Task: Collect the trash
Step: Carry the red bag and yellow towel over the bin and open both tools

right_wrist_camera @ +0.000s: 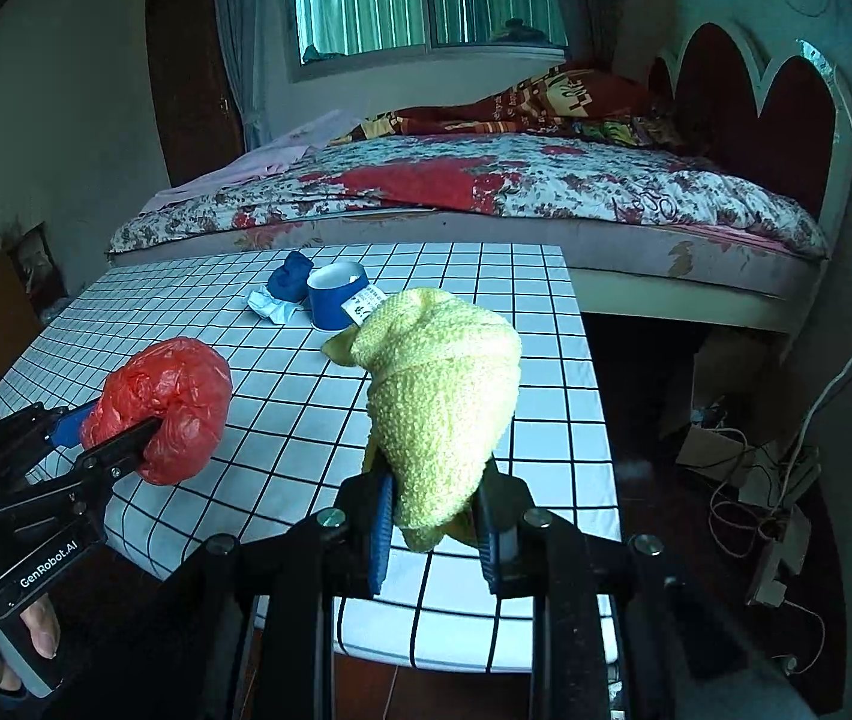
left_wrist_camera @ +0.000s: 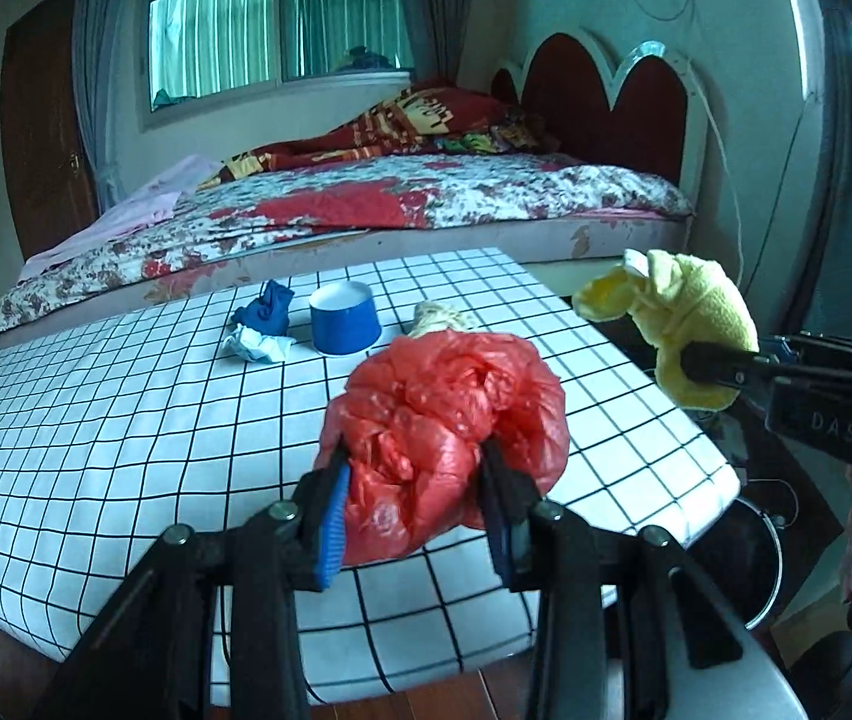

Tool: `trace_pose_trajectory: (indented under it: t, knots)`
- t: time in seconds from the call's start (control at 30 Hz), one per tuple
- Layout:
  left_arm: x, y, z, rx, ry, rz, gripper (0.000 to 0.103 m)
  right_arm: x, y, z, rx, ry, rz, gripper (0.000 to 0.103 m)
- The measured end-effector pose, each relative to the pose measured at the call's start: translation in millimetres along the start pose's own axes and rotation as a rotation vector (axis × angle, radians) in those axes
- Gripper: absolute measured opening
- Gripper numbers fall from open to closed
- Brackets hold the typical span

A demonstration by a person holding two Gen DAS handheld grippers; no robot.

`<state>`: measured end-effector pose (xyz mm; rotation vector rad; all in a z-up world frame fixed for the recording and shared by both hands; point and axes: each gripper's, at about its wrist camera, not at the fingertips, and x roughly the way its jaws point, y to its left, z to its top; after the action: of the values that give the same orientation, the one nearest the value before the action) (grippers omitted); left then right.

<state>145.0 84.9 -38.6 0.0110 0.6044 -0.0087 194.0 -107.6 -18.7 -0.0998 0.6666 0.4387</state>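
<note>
My left gripper (left_wrist_camera: 414,480) is shut on a crumpled red plastic bag (left_wrist_camera: 450,414), held above the checked table (left_wrist_camera: 126,420). The same red bag (right_wrist_camera: 168,402) shows at the lower left of the right wrist view, clamped in the left gripper (right_wrist_camera: 126,438). My right gripper (right_wrist_camera: 435,510) is shut on a bunched yellow cloth (right_wrist_camera: 444,396), which hangs over the table's near right part. In the left wrist view the yellow cloth (left_wrist_camera: 690,318) and right gripper (left_wrist_camera: 702,369) sit at the right, beyond the table edge.
A blue paper cup (left_wrist_camera: 345,321), a blue wad (left_wrist_camera: 267,309) and crumpled white paper (left_wrist_camera: 258,348) lie on the table's far side, with a pale wad (left_wrist_camera: 438,318) behind the red bag. A round bin (left_wrist_camera: 744,558) stands right of the table. A bed (right_wrist_camera: 486,186) is behind; cables (right_wrist_camera: 744,480) litter the floor.
</note>
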Motion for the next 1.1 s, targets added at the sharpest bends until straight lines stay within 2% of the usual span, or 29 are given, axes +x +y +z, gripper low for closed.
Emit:
trace_pose_trajectory:
  t: [0.3,0.47,0.8,1.1]
  knots:
    - [-23.9,-24.6,-8.5,0.028,-0.020,-0.047,0.038,-40.0,-12.9,-23.0,0.043,-0.032,-0.026,0.024]
    - [-26.3,-52.1,-13.9,0.055,-0.015,-0.095,0.038,-58.8,-29.6,-39.8,0.075,-0.031,-0.061,0.024]
    - [-22.2,-109.6,-16.7,0.118,-0.004,-0.206,0.038,-90.3,-74.8,-74.0,0.144,-0.013,-0.146,0.024]
    - [-12.6,-155.2,-29.8,0.161,0.041,-0.281,0.038,-104.3,-115.2,-106.7,0.206,0.025,-0.200,0.025]
